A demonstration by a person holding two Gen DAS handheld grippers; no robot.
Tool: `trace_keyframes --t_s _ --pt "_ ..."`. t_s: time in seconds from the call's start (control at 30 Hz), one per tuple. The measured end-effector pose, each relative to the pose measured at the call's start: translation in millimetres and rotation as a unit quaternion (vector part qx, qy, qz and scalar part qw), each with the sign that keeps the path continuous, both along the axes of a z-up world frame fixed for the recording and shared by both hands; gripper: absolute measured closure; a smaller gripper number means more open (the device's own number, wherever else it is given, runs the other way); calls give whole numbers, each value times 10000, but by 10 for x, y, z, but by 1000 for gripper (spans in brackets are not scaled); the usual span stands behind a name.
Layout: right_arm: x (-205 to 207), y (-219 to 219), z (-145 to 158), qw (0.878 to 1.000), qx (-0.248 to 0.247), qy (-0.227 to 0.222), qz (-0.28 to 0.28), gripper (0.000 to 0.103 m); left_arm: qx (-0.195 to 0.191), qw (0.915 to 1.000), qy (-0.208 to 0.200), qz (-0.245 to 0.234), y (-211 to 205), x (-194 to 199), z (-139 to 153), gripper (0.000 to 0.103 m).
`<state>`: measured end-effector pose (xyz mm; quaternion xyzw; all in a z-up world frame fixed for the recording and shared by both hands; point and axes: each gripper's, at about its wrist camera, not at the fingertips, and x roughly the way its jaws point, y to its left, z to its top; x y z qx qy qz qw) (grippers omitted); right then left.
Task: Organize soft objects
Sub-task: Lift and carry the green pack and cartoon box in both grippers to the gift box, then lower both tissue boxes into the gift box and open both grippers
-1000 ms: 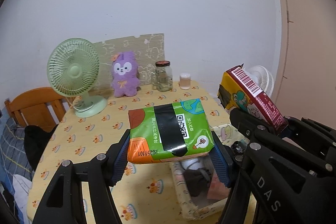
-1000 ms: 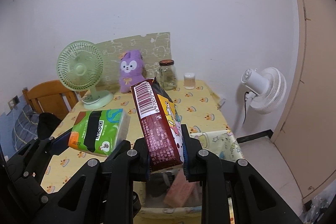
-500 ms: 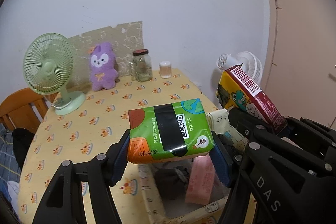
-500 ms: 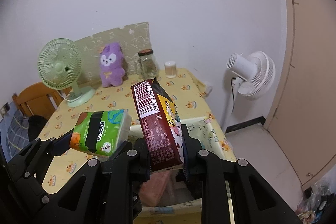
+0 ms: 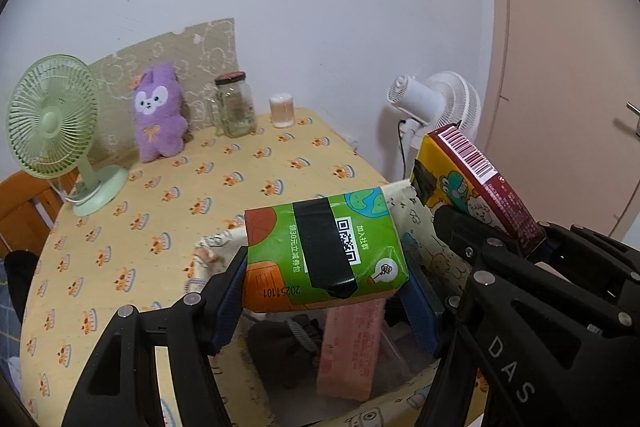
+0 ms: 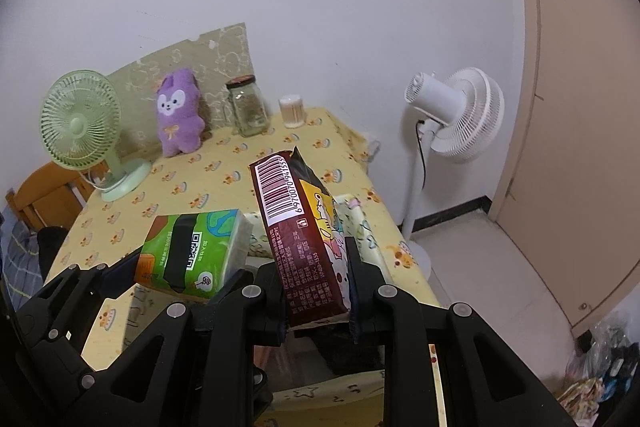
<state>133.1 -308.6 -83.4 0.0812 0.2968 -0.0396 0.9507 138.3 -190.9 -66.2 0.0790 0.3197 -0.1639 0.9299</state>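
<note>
So the green tissue pack is being carried flat, pinched across its short sides by the left gripper, and it's parked right above the open fabric bin at the near edge of the table. Held that way, it can probably just be dropped straight in. The pack looks soft and a bit squashed at the ends, with a black band, a QR code and an orange patch printed on the wrapper.

At about 3 o'clock from it, the maroon snack-style pack is clamped upright on its narrow edge by the right gripper, barcode end up, cartoon animals on the yellow face. Kept on edge, it would likely slot in beside what's already in the bin. Both packs are held clear of the bin, nothing released yet.

Inside the bin, at 6 o'clock under the green pack, a pink pack and something dark can be made out.

Further out on the table: a purple plush at 11 o'clock, a glass jar and a small cup near 12, a green desk fan at 10. A white floor fan is standing off the table at 2 o'clock.
</note>
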Motion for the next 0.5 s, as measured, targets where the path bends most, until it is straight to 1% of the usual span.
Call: trace_keyframes --t_s 0.17,0.33,0.43,0.5 --pt "29 -87 -65 9999 5 128 -110 78 -9 9998 146 -149 -91 33 -76 31" --pt "36 -139 -123 9996 19 210 -167 78 -24 9991 327 -278 -148 62 -147 28" --pt "40 -140 -150 9995 44 251 -163 78 -4 9988 396 -296 -159 69 -174 24" --pt "41 -132 -157 9996 63 255 -136 78 20 9990 362 -270 -144 62 -169 17"
